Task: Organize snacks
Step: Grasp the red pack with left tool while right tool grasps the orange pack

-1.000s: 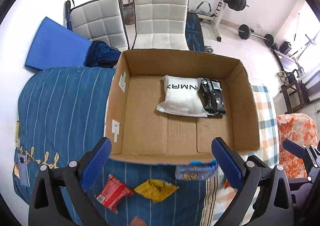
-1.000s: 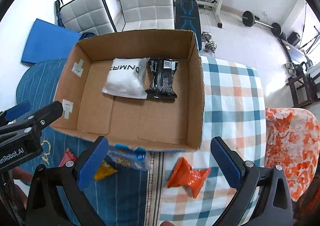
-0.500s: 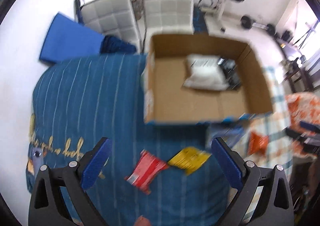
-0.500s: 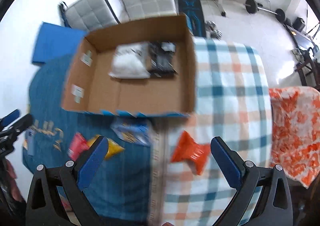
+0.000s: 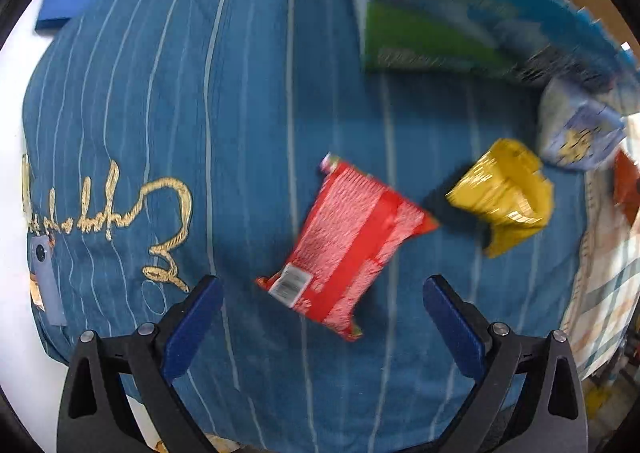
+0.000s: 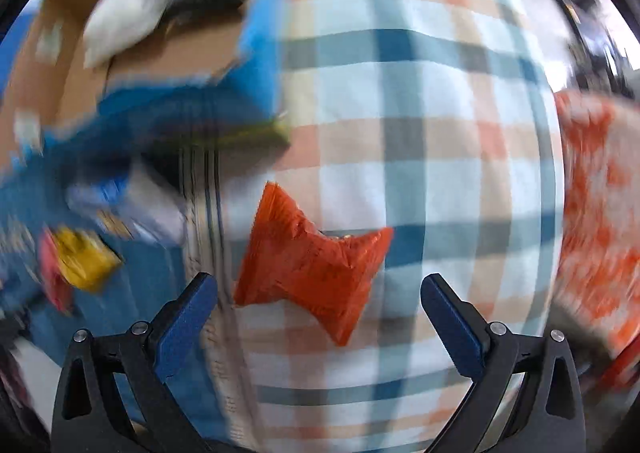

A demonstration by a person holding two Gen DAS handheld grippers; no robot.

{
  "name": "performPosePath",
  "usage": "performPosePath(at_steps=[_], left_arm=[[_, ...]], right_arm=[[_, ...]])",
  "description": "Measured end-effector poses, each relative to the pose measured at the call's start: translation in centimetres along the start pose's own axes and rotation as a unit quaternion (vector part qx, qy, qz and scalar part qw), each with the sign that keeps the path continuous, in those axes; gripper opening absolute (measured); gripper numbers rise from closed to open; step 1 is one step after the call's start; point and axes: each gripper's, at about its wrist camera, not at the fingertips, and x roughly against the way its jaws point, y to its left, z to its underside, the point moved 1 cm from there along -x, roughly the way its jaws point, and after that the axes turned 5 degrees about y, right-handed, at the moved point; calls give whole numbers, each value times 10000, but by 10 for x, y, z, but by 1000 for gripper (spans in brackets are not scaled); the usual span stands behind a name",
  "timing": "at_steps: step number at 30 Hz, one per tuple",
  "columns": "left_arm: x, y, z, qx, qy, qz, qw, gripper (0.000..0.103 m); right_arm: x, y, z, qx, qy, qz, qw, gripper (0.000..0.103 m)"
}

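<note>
- The red snack packet [image 5: 347,243] lies flat on the blue striped cover [image 5: 160,93], just ahead of the left gripper [image 5: 322,311] and centred between its two blue pads, which stand wide apart and touch nothing.
- The orange snack packet [image 6: 310,263] lies on the checked cloth [image 6: 420,93], just ahead of the right gripper [image 6: 318,309] and slightly toward its left finger; this gripper is also spread wide and empty.
- Ahead and to the right of the left gripper sits a crumpled yellow packet [image 5: 506,195], close beside the red one but apart from it; farther right, a pale blue packet [image 5: 580,133] rests near the box.
- The cardboard box [image 6: 152,53] lies far ahead and to the left of the right gripper, blurred; a white pouch [image 6: 124,27] and something dark beside it are inside.
- Judged by this, the sorting is partly done: two items seem boxed, while at least four packets remain outside.
- Each gripper looks lined up for a pick, with neither closed yet.
- Both views are smeared, so fine contact cannot be judged.
</note>
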Motion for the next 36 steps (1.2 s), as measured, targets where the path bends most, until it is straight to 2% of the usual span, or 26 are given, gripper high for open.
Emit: performPosePath(at_steps=[2, 3, 6, 8, 9, 10, 12, 14, 18, 19, 20, 22, 24, 26, 27, 28, 31, 35, 36], left_arm=[[-10, 5, 3, -22, 129, -32, 9999, 103], [-13, 8, 4, -27, 165, -42, 9999, 103], [-17, 14, 10, -53, 217, -19, 9997, 103], [-19, 16, 13, -86, 233, 6, 9997, 103], [-20, 16, 14, -84, 236, 30, 9997, 103], [-22, 16, 15, -84, 244, 59, 9996, 103], [-24, 17, 16, -115, 263, 131, 9995, 103], [-29, 15, 18, -165, 233, 153, 9995, 103], [-34, 6, 4, -286, 234, 120, 9992, 103], [-37, 4, 0, -291, 243, 135, 9992, 99], [-41, 2, -4, -296, 264, 188, 9990, 85], [-50, -3, -10, -231, 359, 336, 9985, 65], [-59, -4, -12, -15, 547, 622, 9966, 59], [-64, -3, -7, 266, 599, 757, 9950, 51], [-64, -5, -5, 349, 586, 785, 9946, 50], [-63, -6, -2, 425, 583, 797, 9942, 48], [-65, -11, 16, 738, 751, 877, 9906, 47], [-70, -21, 38, 722, 715, 829, 9914, 50], [-71, -23, 39, 712, 690, 800, 9919, 51]], right_arm=[[-5, 13, 0, 703, 124, 490, 9962, 103], [-8, 20, 2, 1125, 223, 787, 9903, 103], [-20, 33, 8, 2010, 386, 1536, 9667, 103], [-31, 37, 10, 2417, 482, 1822, 9519, 101], [-39, 38, 10, 2569, 568, 1907, 9457, 94], [-45, 38, 9, 2578, 632, 1937, 9445, 72], [-50, 35, 9, 2451, 685, 1758, 9510, 51], [-50, 32, 11, 2207, 667, 1567, 9604, 37], [-50, 15, 18, 1170, 844, 864, 9858, 36], [-51, 9, 23, 862, 913, 665, 9899, 36], [-52, 6, 27, 644, 958, 512, 9920, 36], [-56, -3, 41, 123, 1074, 74, 9941, 36], [-59, -14, 50, -436, 1087, -578, 9914, 38], [-60, -26, 58, -742, 1044, -1180, 9847, 48], [-57, -31, 61, -825, 991, -1287, 9833, 58], [-53, -34, 63, -812, 905, -1270, 9844, 63], [-32, -40, 60, -494, 551, -968, 9925, 69], [-21, -32, 53, 324, 322, -495, 9977, 71], [-24, -26, 50, 605, 320, -267, 9973, 71]])
